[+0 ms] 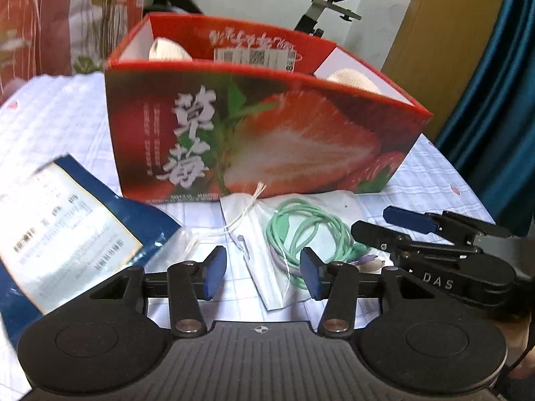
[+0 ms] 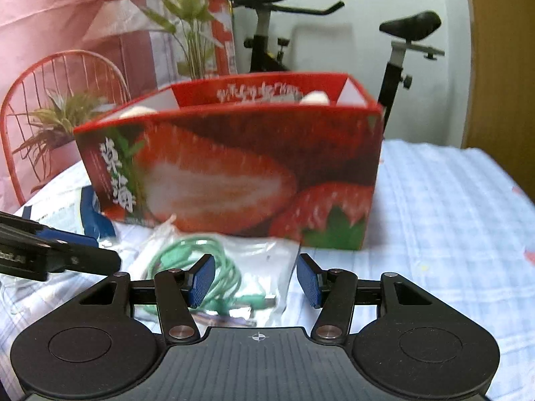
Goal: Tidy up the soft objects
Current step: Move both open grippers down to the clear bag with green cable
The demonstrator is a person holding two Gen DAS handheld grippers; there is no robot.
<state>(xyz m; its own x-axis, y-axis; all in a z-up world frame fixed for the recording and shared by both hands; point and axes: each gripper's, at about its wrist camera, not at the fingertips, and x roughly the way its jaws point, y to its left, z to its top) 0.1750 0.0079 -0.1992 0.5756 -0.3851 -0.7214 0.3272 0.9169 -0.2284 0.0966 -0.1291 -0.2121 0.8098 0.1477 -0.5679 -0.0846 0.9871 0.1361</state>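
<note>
Checked blue-and-white cloth covers the table (image 2: 451, 207), with an exercise bike and potted plants behind.

Left claw (image 1: 264, 272): released, jaws standing apart above the cloth with nothing pressed between the blue pads; the near edge of a clear plastic bag (image 1: 267, 244) lies below the gap.

Right claw (image 2: 255, 279): likewise released, its pads flanking the same bag (image 2: 234, 267) without visibly pinching it.

The two claws hang close together, the right one entering the left wrist view from the right (image 1: 418, 230).

The bag lies flat on the table just in front of the red strawberry box (image 1: 260, 133), and holds a coiled green cable (image 1: 301, 234) with plugs at the near end. A white string closure (image 1: 247, 210) sits at its far end, nearest the box. Its long axis appears to run from the claws toward the box, with the tied mouth pointing at the box.

Handling, as a judgement: the bag is light, limp and slick; the film will crumple and may slide between the pads, while the coil inside gives a firmer bulk. A pinch across a loose edge or over the cable bundle seems the surest hold.

Left of the bag lies a blue-and-white pouch (image 1: 67, 220), also flat. White rounded objects (image 1: 169, 51) already sit inside the box.
</note>
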